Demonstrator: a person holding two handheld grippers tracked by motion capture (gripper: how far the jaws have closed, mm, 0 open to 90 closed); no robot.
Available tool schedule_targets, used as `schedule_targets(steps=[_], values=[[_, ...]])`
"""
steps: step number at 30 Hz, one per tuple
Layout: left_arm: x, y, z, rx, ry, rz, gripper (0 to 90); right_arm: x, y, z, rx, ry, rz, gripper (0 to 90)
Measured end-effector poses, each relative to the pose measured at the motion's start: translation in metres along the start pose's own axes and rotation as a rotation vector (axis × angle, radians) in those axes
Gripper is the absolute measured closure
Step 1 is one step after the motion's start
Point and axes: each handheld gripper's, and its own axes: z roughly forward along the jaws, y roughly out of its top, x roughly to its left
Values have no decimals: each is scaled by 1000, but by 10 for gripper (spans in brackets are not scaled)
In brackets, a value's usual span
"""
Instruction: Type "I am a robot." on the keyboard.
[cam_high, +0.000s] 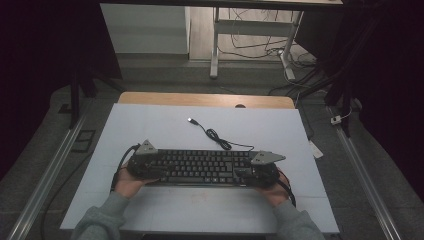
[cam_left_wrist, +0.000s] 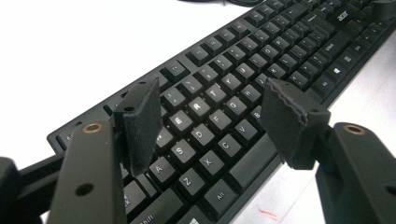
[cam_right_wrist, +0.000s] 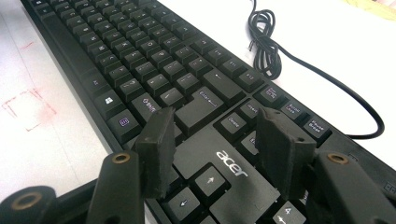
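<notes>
Right, nearest first: grey sleeves and both hands coming in over the near edge of the pale blue-white table (cam_high: 150, 125), faint red marks on its surface close to the keyboard. Left gripper (cam_high: 145, 167) at the left end of the black keyboard (cam_high: 200, 167), right gripper (cam_high: 260, 172) at the right end, both poised low over it. Seen from the left gripper view, jaws standing apart above the letter keys of the keyboard (cam_left_wrist: 219, 107), nothing pinched between them. Left gripper (cam_left_wrist: 212, 126) open, then. Same story from the right gripper view: right gripper (cam_right_wrist: 215, 144) with jaws spread over the arrow keys and the brand mark on the keyboard (cam_right_wrist: 154, 60), clamped on nothing. Whether the pads brush the key tops, hard to say from here.

Keyboard lying flat, long side across the table, a little nearer than the middle. Behind it, keyboard cable (cam_high: 215, 135) in a loose bundle, running out to a plug (cam_high: 190, 120) lying bare on the top. Cable (cam_right_wrist: 280, 56) coiled just beyond the far edge of the keys.

Further back, a wooden strip (cam_high: 205, 99) along the table's far edge, then grey floor, metal rails at either side, a white desk frame (cam_high: 250, 30) with tangled wires under it. Room corners dark, details lost there.
</notes>
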Motion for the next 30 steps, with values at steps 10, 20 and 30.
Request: schedule_targets(steps=[10, 20, 30], values=[[7, 5, 10, 10, 37, -32, 341, 1, 0, 0, 0, 0, -1, 481], [8, 9, 20, 35, 29, -5, 391, 1, 0, 1, 4, -1, -1, 481], [6, 23, 37, 82, 5, 69, 541, 0, 0, 0, -4, -2, 4, 481]])
